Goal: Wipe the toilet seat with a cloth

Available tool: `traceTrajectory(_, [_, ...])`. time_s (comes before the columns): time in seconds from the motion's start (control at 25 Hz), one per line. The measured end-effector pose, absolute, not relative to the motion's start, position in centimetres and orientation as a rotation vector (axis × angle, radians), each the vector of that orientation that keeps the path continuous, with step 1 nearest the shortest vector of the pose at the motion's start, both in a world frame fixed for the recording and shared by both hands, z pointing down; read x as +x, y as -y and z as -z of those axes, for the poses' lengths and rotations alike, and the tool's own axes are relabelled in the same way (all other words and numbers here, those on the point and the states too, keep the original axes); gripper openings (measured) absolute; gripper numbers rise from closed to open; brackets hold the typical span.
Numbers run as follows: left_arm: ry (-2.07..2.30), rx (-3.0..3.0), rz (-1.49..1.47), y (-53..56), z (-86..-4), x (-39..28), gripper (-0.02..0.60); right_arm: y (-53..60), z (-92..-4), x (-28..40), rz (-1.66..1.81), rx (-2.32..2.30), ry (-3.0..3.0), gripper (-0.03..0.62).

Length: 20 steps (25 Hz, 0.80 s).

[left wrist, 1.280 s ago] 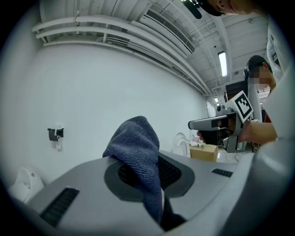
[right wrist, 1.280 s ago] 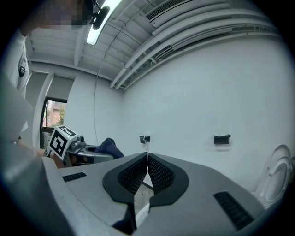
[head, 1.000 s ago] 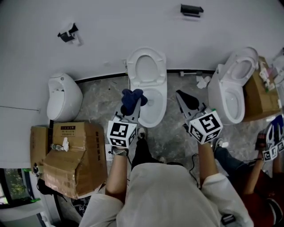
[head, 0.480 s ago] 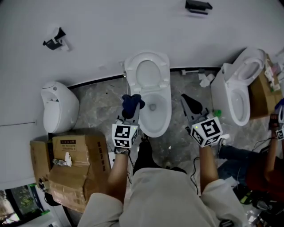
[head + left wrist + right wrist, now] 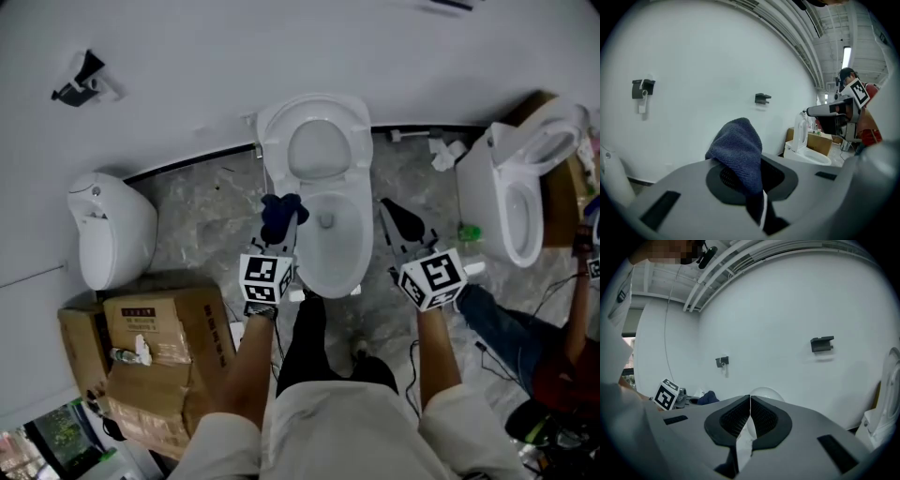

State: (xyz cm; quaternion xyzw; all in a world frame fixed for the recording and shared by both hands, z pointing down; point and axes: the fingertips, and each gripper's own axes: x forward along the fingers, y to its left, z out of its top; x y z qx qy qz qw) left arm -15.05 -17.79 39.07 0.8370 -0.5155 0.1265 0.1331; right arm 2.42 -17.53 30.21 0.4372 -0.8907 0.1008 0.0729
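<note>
below, left gripper (image 5: 286, 234) clamps blue cloth (image 5: 279, 211), right gripper (image 5: 392, 214) clenched, over grey marbled floor (image 5: 206, 216).

a dark blue terry cloth (image 5: 280, 212) is held bunched between the fingers of the left gripper (image 5: 283, 228), above the left rim of the white toilet bowl (image 5: 351, 267). the white oval toilet seat (image 5: 317, 142) is raised upright against the wall.

White wall (image 5: 187, 56) with black bracket (image 5: 80, 80) at left. Grey marbled floor (image 5: 211, 202). Urinal (image 5: 105, 230) against wall, cardboard boxes (image 5: 159, 347) just beside it. Second toilet (image 5: 511, 192) at right. Ceiling strip light (image 5: 846, 56) lit.
</note>
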Motion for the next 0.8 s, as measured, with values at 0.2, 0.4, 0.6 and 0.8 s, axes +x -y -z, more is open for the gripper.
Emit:
traceTrajectory(0.2, [1.443,2.373,-0.423,20.5,-46.5,-16.0,0.044,19.5,-36.1,1.4,-0.342,1.306,2.63,0.029])
traceTrajectory(0.4, [1.407,2.341,-0.459,23.1,-53.1,-16.5,0.044,21.0,-42.0,0.5,-0.368,1.277,2.597,0.029])
traceTrajectory(0.6, [1.393,2.292,-0.492,26.0,-59.5,-16.9,0.044,23.2,-46.6,-0.1,-0.389,1.267,2.574,0.029])
traceTrajectory(0.8, [1.389,2.237,-0.53,28.1,-65.3,-17.4,0.044,24.5,-50.4,-0.5,-0.409,1.244,2.561,0.029])
